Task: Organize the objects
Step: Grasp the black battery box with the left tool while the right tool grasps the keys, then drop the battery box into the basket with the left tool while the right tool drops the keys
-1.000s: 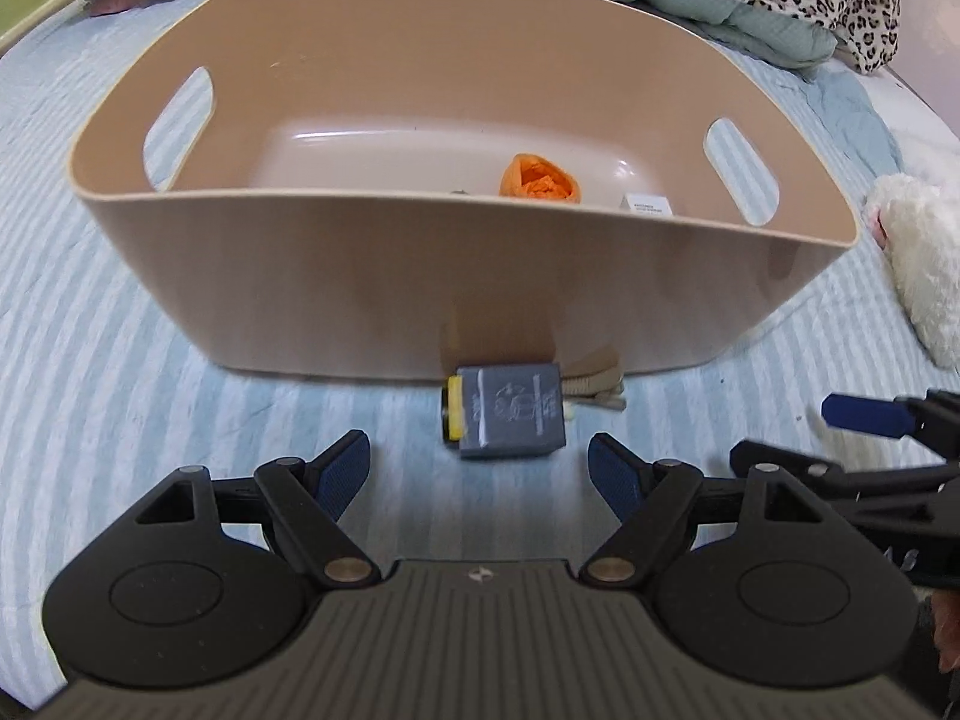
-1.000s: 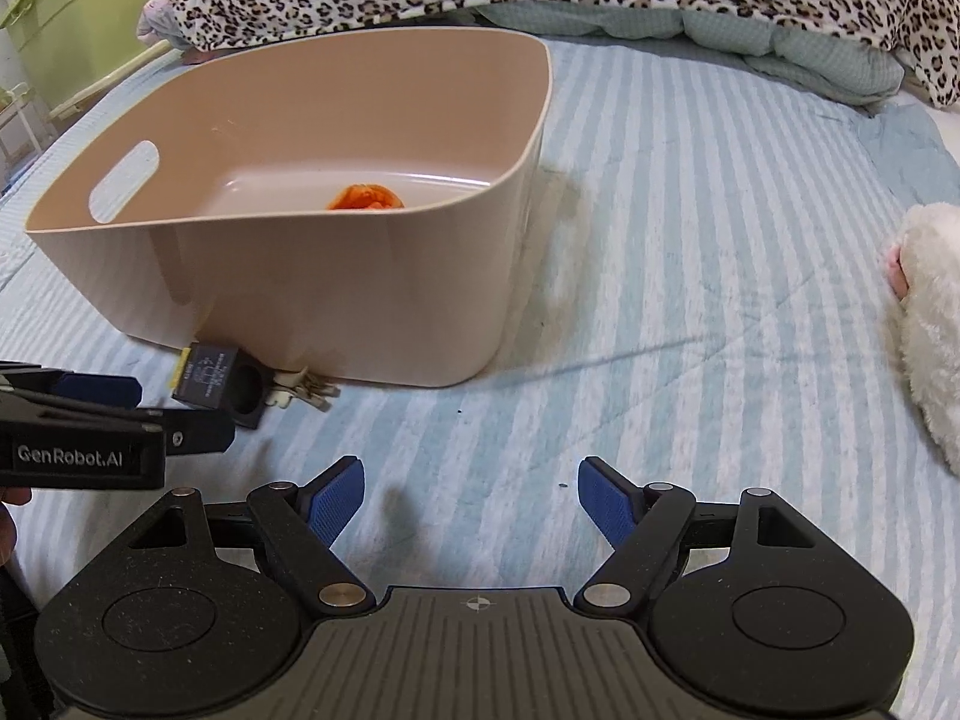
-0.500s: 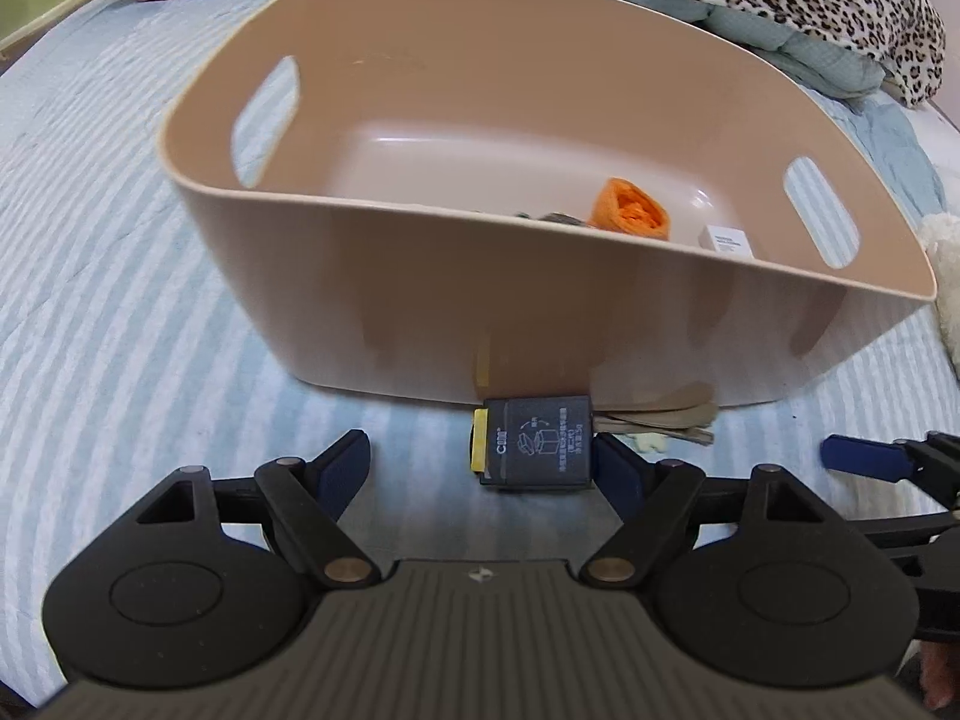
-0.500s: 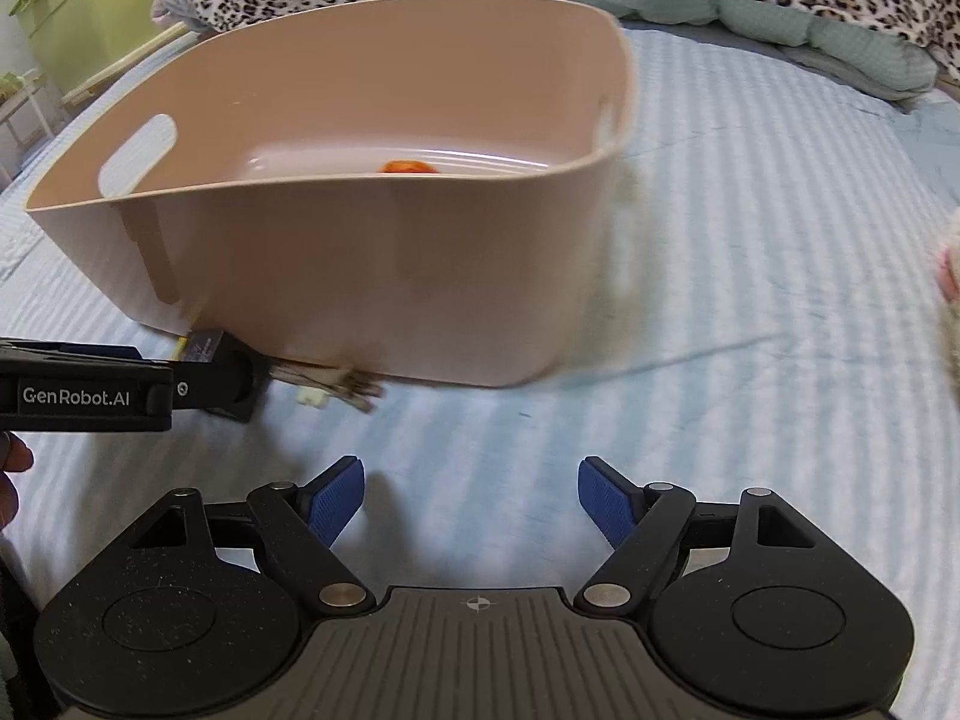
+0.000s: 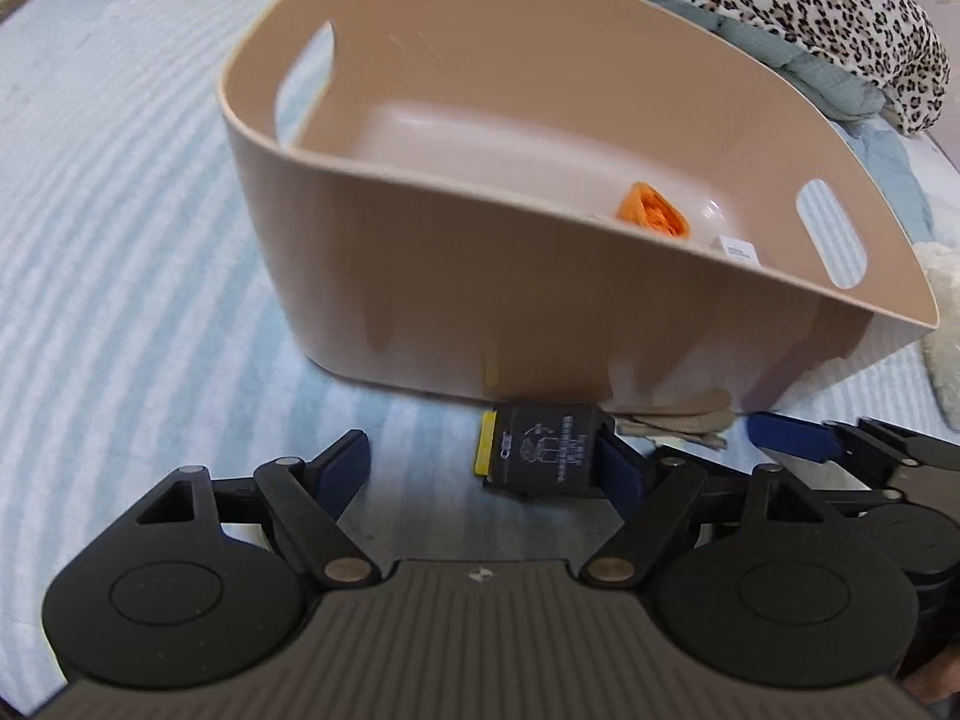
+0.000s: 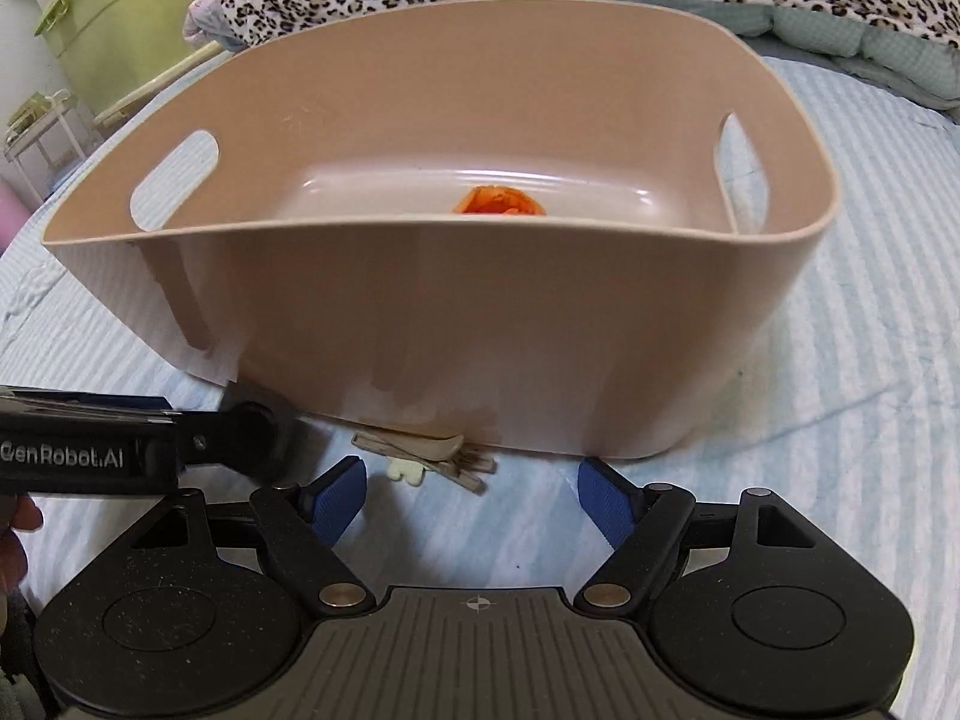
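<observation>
Left claw (image 5: 489, 471) spread wide, right pad touching black box (image 5: 543, 450) at bin (image 5: 540, 312) base (on bed (image 5: 120, 240)); right claw (image 6: 471, 495) spread wide, near clothespins (image 6: 429, 450).

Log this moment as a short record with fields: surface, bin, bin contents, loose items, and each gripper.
surface: striped blue bedspread
bin: beige tub with cut-out handles, upright on the bedspread
bin contents: orange item, small white box
loose items: dark box with a yellow edge and a beige clip, both at the tub's base
left gripper: open, fingers either side of the dark box
right gripper: open, facing the clip
</observation>
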The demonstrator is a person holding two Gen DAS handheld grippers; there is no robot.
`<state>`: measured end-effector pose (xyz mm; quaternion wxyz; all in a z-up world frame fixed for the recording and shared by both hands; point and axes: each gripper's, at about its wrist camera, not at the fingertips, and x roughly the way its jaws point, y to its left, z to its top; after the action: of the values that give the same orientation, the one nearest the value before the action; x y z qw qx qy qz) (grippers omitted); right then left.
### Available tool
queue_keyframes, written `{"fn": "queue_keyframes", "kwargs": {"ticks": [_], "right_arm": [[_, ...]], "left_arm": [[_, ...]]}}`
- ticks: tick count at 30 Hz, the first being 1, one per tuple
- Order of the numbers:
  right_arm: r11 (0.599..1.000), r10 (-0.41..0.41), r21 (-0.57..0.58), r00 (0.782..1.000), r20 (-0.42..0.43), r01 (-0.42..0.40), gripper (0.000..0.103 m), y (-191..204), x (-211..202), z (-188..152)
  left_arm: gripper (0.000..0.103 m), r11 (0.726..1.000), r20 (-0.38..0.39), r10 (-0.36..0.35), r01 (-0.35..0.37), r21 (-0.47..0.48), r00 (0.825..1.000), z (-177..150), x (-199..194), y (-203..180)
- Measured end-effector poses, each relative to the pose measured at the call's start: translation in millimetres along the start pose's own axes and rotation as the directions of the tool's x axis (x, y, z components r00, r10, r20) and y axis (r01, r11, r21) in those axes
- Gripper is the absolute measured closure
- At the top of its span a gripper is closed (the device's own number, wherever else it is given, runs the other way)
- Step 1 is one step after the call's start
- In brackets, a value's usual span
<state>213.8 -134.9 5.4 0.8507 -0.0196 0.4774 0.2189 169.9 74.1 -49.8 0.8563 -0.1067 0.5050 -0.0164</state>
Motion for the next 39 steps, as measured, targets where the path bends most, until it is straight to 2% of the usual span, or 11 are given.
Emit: {"fn": "queue_keyframes", "kwargs": {"ticks": [2, 5, 7, 9, 13, 14, 21, 27, 28, 29, 39], "right_arm": [[1.0, -0.007, -0.025, 1.0, 0.002, 0.007, 0.028, 2, 1, -2], [0.998, -0.018, -0.057, 1.0, 0.006, 0.018, 0.032, 6, 1, -4], [0.997, -0.024, -0.075, 1.0, 0.006, 0.024, 0.037, 8, 1, -3], [0.995, -0.028, -0.092, 1.0, 0.004, 0.028, 0.045, 11, 1, -2], [0.989, -0.032, -0.146, 0.999, 0.001, 0.032, 0.064, 19, -2, -3], [0.987, -0.03, -0.157, 1.0, 0.004, 0.031, 0.066, 21, -3, -4], [0.988, -0.022, -0.152, 1.0, 0.021, 0.025, 0.069, 21, -10, -9], [0.984, -0.024, -0.175, 0.999, 0.021, 0.027, 0.072, 28, -19, -13], [0.984, -0.024, -0.178, 0.999, 0.021, 0.027, 0.076, 28, -21, -15], [0.983, -0.024, -0.18, 0.999, 0.022, 0.027, 0.086, 26, -26, -18], [0.977, -0.024, -0.209, 0.999, 0.03, 0.03, 0.087, 29, -43, -31]], "left_arm": [[0.021, 1.0, -0.003, -0.005, 0.005, 0.009, 1.0, -2, 5, -1], [0.028, 0.999, -0.001, -0.019, 0.019, 0.035, 1.0, -2, 8, -4], [0.047, 0.997, -0.005, -0.061, 0.061, 0.044, 0.998, -2, 8, -7], [0.058, 0.994, -0.015, -0.101, 0.102, 0.05, 0.995, -1, 8, -10], [0.059, 0.994, -0.012, -0.072, 0.073, 0.081, 0.997, -2, 7, -16], [0.059, 0.994, -0.012, -0.067, 0.067, 0.081, 0.998, -2, 6, -16], [0.059, 0.995, 0.002, -0.007, 0.006, 0.098, 1.0, -4, -4, -18], [0.059, 0.994, 0.012, 0.008, -0.01, 0.112, 1.0, -7, -15, -16], [0.059, 0.993, 0.014, 0.01, -0.011, 0.117, 1.0, -7, -17, -17], [0.059, 0.992, 0.015, 0.011, -0.012, 0.122, 1.0, -8, -18, -18], [0.059, 0.988, 0.046, 0.03, -0.036, 0.148, 0.999, -22, -42, -20]]}}
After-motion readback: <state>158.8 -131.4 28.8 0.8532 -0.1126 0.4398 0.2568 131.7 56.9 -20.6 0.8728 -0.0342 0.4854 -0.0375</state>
